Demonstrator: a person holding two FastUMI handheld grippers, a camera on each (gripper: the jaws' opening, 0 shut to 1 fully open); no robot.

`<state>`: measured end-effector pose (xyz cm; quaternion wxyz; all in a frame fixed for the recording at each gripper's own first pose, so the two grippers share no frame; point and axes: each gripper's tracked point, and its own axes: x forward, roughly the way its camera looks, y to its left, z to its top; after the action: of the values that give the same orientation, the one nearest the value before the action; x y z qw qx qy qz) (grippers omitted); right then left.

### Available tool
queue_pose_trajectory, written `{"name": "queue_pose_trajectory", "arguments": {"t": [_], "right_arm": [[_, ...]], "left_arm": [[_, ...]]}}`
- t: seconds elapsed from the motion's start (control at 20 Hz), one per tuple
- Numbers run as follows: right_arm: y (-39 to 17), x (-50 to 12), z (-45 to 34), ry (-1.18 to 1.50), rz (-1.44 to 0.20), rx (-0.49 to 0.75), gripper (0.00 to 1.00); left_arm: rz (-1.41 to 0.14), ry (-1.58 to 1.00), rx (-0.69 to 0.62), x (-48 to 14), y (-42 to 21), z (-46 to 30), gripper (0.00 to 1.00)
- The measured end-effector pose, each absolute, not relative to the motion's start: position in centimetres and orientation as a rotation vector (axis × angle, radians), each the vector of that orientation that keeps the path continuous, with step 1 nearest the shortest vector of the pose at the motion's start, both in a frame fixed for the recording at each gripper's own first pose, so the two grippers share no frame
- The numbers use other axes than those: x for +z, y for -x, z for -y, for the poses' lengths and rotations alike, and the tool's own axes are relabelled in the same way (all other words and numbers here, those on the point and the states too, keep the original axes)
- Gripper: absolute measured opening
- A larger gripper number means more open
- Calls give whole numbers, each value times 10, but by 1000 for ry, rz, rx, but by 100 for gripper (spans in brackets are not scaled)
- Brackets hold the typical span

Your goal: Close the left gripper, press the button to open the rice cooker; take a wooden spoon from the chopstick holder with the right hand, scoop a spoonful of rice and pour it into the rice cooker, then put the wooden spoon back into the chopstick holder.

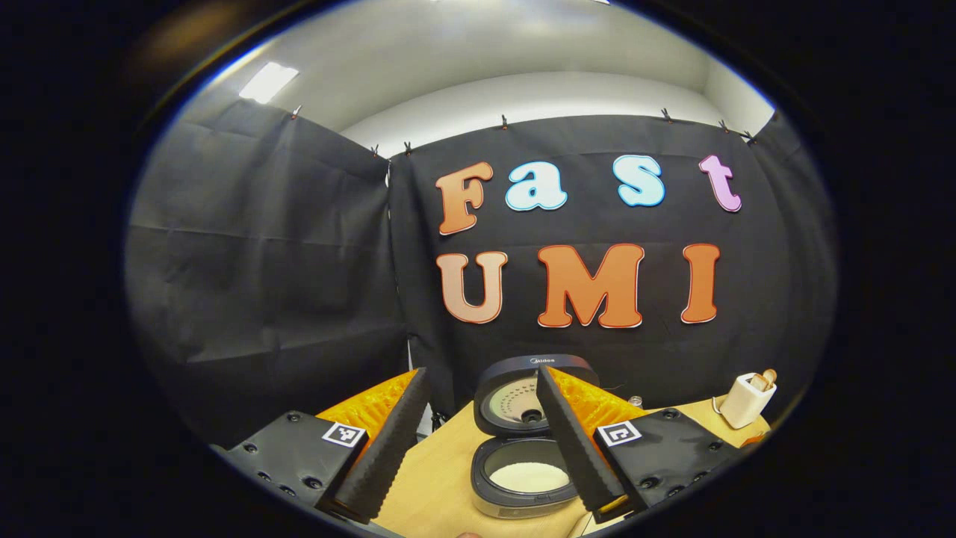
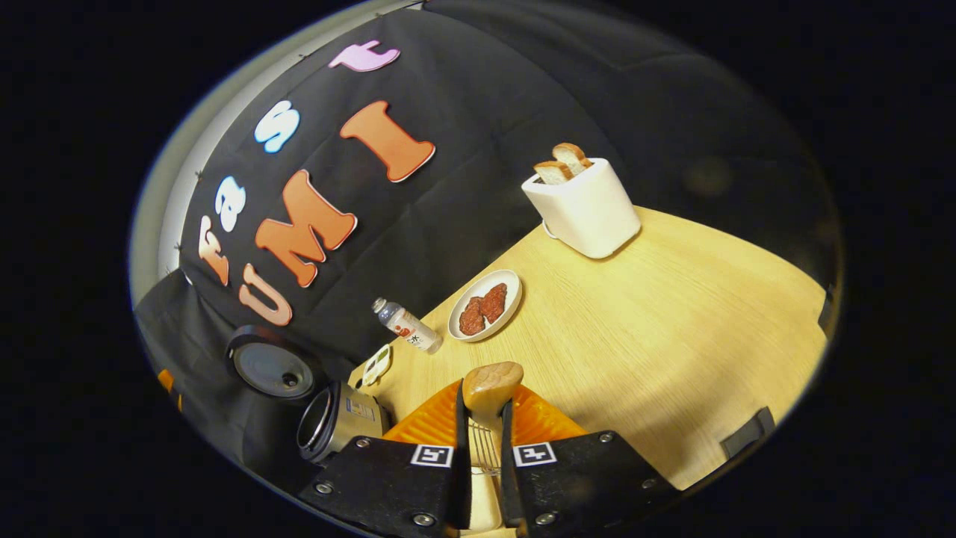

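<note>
The rice cooker (image 1: 499,502) stands open on the wooden table (image 1: 437,478), its round lid (image 1: 515,392) tipped up at the back. White rice (image 1: 530,477) lies in its pot. My left gripper (image 1: 479,373) hovers in front of the cooker, open, its two fingers wide apart with nothing between them. In the right gripper view the cooker (image 2: 340,422) sits at the lower left with its lid (image 2: 272,366) raised. My right gripper (image 2: 484,400) is shut on the wooden spoon (image 2: 489,382), whose rounded end sticks out past the fingertips. Something pale with metal tines shows low between the fingers.
A white toaster (image 2: 590,209) with two bread slices stands at the table's far side. A plate (image 2: 514,290) of reddish meat pieces, a small bottle (image 2: 407,325) lying down and a small pale item (image 2: 376,364) lie near the black cloth wall. The toaster (image 1: 745,400) is right of the cooker.
</note>
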<state>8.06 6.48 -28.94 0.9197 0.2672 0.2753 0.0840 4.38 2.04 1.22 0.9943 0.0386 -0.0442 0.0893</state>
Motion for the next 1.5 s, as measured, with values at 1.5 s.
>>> {"name": "queue_pose_trajectory", "arguments": {"t": [1.5], "right_arm": [[6, -205, -220, -98, -321, 107, 13]], "left_arm": [[94, -113, -30, 15, -87, -141, 97]]}}
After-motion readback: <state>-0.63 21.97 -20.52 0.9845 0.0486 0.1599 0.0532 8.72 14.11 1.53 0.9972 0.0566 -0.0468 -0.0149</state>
